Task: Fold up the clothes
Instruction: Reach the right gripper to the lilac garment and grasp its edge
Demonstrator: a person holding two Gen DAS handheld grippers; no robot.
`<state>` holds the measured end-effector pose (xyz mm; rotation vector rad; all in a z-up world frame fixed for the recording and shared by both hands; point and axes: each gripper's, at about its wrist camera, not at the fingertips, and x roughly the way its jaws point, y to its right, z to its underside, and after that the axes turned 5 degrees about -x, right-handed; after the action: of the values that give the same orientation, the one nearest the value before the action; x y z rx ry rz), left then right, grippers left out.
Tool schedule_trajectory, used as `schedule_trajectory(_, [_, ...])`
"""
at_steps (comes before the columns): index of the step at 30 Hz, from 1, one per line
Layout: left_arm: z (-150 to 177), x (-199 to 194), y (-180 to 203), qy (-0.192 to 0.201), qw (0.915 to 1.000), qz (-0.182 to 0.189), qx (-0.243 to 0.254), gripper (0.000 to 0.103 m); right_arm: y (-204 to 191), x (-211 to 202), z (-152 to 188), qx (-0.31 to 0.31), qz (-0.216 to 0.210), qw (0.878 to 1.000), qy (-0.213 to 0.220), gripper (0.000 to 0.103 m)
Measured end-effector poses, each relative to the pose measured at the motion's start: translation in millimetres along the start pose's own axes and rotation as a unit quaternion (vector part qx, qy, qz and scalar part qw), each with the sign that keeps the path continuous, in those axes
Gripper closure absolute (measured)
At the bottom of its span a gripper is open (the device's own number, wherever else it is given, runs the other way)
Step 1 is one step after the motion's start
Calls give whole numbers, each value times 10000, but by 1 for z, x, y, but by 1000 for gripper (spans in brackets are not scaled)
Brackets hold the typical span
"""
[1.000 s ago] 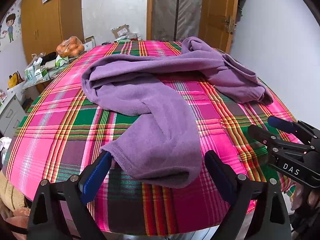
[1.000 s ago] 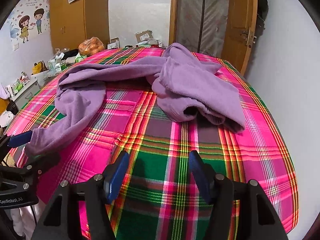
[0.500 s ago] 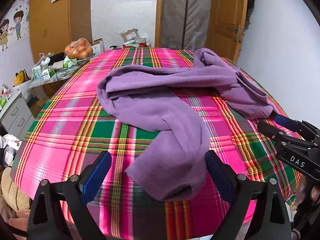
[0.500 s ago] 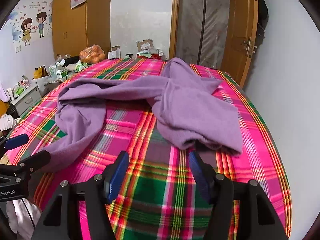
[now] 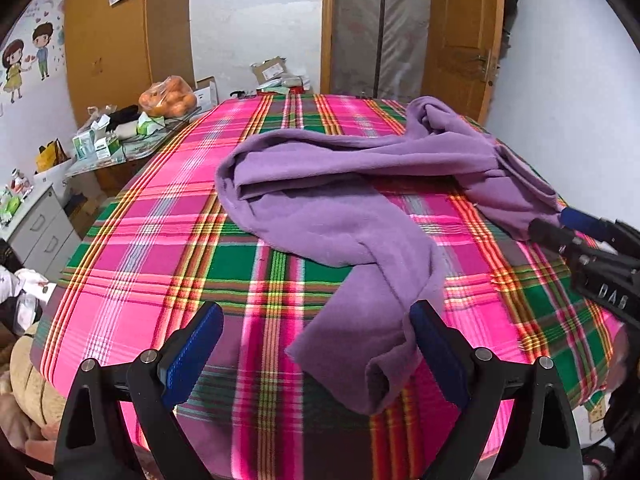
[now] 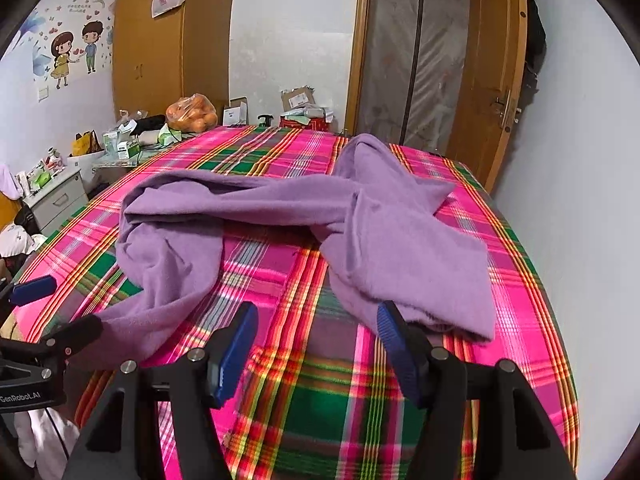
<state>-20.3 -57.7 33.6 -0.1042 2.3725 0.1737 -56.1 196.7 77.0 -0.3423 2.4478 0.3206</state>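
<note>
I see the purple garment (image 5: 340, 216) lying crumpled across the plaid bedspread (image 5: 168, 248), one end trailing toward six o'clock. My left gripper (image 5: 316, 344) and right gripper (image 6: 316, 340) both hover spread wide, holding nothing.

Legible markings:
1. "DAS", white capitals, on the black plastic body of the right gripper (image 5: 560, 226), seen at the right edge of the left wrist view.
2. "GenRobot.AI", white lettering, first letter cut by the frame edge, on the black plastic body of the left gripper (image 6: 60, 312), seen in the right wrist view.
</note>
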Motion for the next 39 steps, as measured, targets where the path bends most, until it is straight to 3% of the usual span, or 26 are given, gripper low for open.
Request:
schedule_trajectory(12, [-10,5,-32,87,9990,-227,-371,8,26,24,-33,94,346,9993,113,41])
schedule_trajectory(15, [-11,6,-38,88,9987,-204,-450,8,34,35,-33,22,401,9991,-101,79])
schedule_trajectory(16, [-11,7,-38,88,9988,-187,-454,8,38,36,-32,26,433,9990,-123,95])
schedule_trajectory(19, [-12,8,-38,80,9989,-135,-453,8,53,34,-31,71,589,9982,-110,102])
schedule_trajectory(25, [-12,8,-34,70,9990,-31,-438,8,103,24,-31,326,1160,9927,-66,102])
schedule_trajectory(28, [-12,6,-32,91,9990,-17,-436,8,116,17,-28,443,1157,9923,-66,100])
schedule_trajectory(29, [-13,6,-30,92,9990,-6,-430,8,112,15,-27,404,1024,9939,3,90])
schedule_trajectory(30, [-13,6,-29,89,9991,1,-416,8,102,14,-27,303,801,9963,49,79])
schedule_trajectory(31, [-13,5,-27,84,9992,9,-396,8,92,14,-26,177,541,9983,86,52])
schedule_trajectory(32, [-12,5,-26,80,9992,13,-379,8,81,15,-26,50,279,9995,122,34])
schedule_trajectory(35, [-11,3,-23,71,9994,31,-349,8,56,22,-24,-122,-256,9995,129,33])
schedule_trajectory(39, [-10,-1,-18,115,9994,75,-306,8,32,33,-24,-536,-183,9984,-43,35])
